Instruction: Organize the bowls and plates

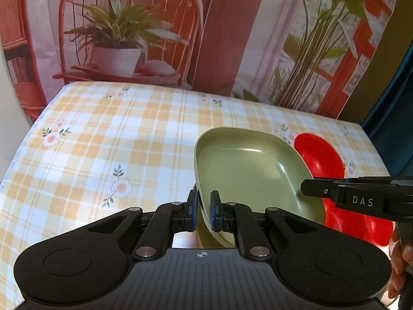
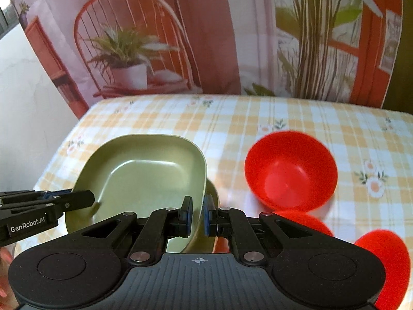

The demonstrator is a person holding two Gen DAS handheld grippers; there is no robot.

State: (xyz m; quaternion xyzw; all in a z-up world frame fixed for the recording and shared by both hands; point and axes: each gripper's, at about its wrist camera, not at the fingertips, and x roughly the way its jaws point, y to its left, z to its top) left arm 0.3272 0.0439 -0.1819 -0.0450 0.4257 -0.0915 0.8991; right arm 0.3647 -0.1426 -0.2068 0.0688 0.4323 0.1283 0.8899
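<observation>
A green square plate [image 1: 247,170] is held tilted above the checked tablecloth. My left gripper [image 1: 204,210] is shut on its left rim. My right gripper [image 2: 197,217] is shut on its right rim [image 2: 202,180]; it also shows in the left wrist view [image 1: 309,188]. The left gripper shows in the right wrist view [image 2: 87,197]. A second green plate [image 2: 213,196] lies under the held one, mostly hidden. A red bowl [image 2: 290,171] stands to the right, with two more red bowls [image 2: 384,261] nearer me.
The table [image 1: 103,142] has a yellow checked cloth with flowers. A printed backdrop of a chair and plants [image 1: 124,33] hangs behind the far edge. The red bowls show behind the plate in the left wrist view [image 1: 320,157].
</observation>
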